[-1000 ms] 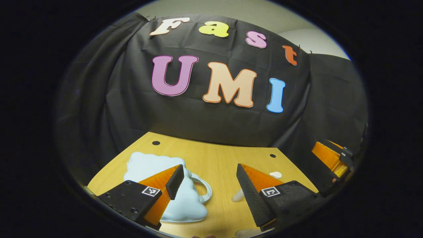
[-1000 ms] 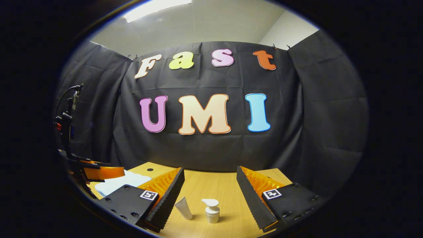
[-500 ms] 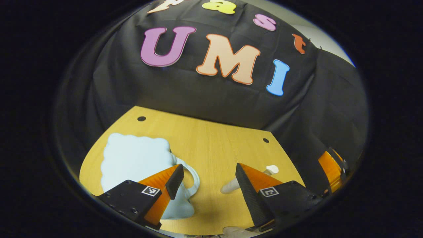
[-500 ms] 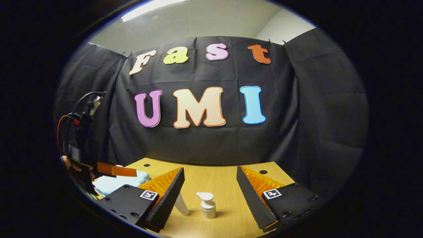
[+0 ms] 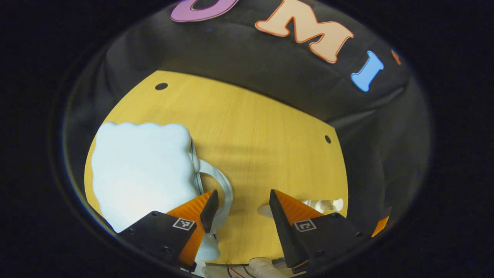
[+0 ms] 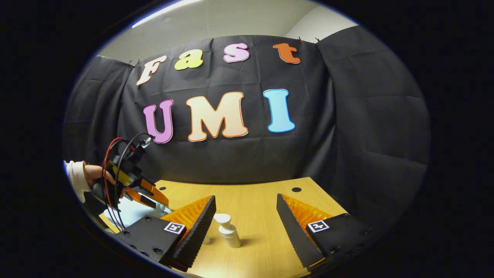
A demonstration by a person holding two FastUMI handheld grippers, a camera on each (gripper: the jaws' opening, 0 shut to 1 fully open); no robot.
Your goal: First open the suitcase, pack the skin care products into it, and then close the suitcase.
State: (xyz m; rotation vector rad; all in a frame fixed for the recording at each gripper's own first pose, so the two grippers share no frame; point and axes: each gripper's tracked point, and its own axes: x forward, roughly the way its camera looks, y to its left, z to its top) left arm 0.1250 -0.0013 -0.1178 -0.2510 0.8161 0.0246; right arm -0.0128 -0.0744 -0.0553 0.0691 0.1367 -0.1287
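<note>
Counting one suitcase (image 5: 142,170), two bottles (image 6: 227,231)

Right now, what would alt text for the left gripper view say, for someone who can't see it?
The left gripper, jaws open, hangs over a wooden table beside the white handle of a closed, pale blue, cloud-shaped suitcase. A white pump bottle lies near its right finger.
</note>
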